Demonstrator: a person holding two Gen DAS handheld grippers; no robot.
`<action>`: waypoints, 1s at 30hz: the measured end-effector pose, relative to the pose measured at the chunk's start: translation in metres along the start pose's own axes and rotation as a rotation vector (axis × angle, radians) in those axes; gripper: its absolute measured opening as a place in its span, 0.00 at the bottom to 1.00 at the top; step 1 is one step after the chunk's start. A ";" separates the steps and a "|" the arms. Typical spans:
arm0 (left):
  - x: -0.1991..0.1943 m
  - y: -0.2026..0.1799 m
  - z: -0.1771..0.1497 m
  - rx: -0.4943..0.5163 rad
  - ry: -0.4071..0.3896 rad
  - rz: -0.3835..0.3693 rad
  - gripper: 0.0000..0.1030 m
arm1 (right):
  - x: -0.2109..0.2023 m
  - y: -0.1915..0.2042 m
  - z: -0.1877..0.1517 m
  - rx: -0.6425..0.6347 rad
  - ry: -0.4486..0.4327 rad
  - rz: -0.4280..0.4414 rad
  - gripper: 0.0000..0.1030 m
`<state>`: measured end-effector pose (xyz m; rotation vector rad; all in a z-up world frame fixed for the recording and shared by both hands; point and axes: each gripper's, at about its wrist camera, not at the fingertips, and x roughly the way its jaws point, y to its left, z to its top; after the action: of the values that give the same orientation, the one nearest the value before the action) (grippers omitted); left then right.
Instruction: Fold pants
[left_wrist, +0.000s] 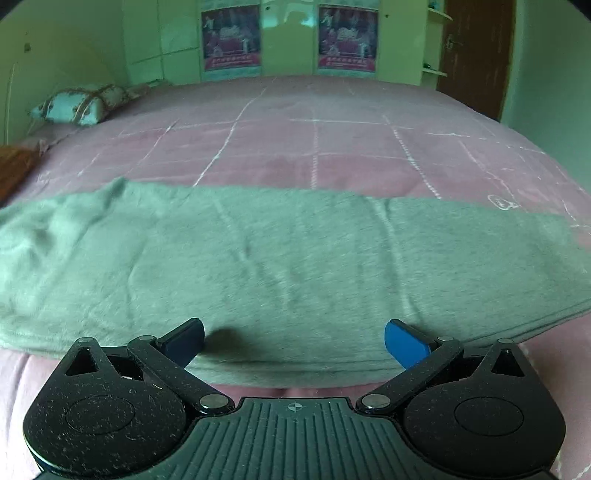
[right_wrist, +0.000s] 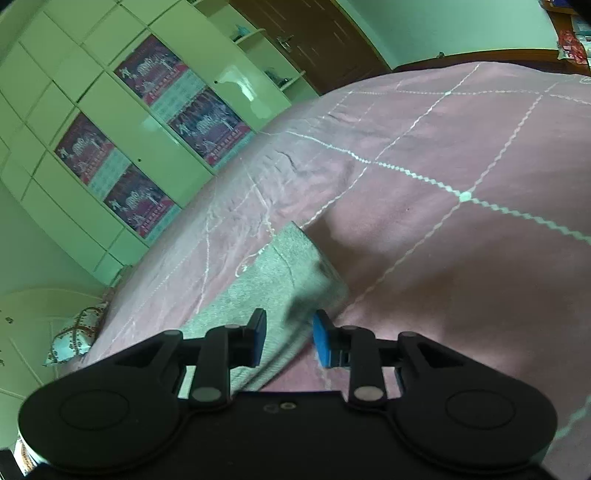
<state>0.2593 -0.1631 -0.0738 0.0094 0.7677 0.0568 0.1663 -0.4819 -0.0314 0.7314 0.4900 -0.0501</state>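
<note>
Pants (left_wrist: 280, 258) lie flat on bedspread (left_wrist: 332, 140), long axis 9-to-3; left gripper (left_wrist: 293, 345) jaws wide, empty, at near edge. Right gripper (right_wrist: 289, 341) jaws part-open over pants' end, gripping nothing.

Grey pants (left_wrist: 280, 258) flat across pink bedspread (left_wrist: 332, 147)

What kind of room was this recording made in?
Most likely a bedroom in a home. A wide bed with a pink quilted cover fills the view, a patterned pillow lies at its far corner, and a pale wardrobe with posters lines the wall. Grey pants lie spread on the bed.
</note>
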 end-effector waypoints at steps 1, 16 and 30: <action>0.003 -0.004 -0.001 0.020 0.016 -0.010 1.00 | -0.001 -0.003 -0.001 0.012 -0.002 0.007 0.21; 0.016 -0.008 -0.009 0.023 0.016 0.004 1.00 | 0.019 -0.025 -0.009 0.198 0.030 0.030 0.17; 0.020 -0.011 -0.011 0.049 -0.009 0.006 1.00 | 0.026 0.000 0.004 0.092 0.028 -0.027 0.06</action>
<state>0.2667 -0.1727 -0.0961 0.0583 0.7596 0.0434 0.1910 -0.4815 -0.0409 0.8168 0.5269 -0.0887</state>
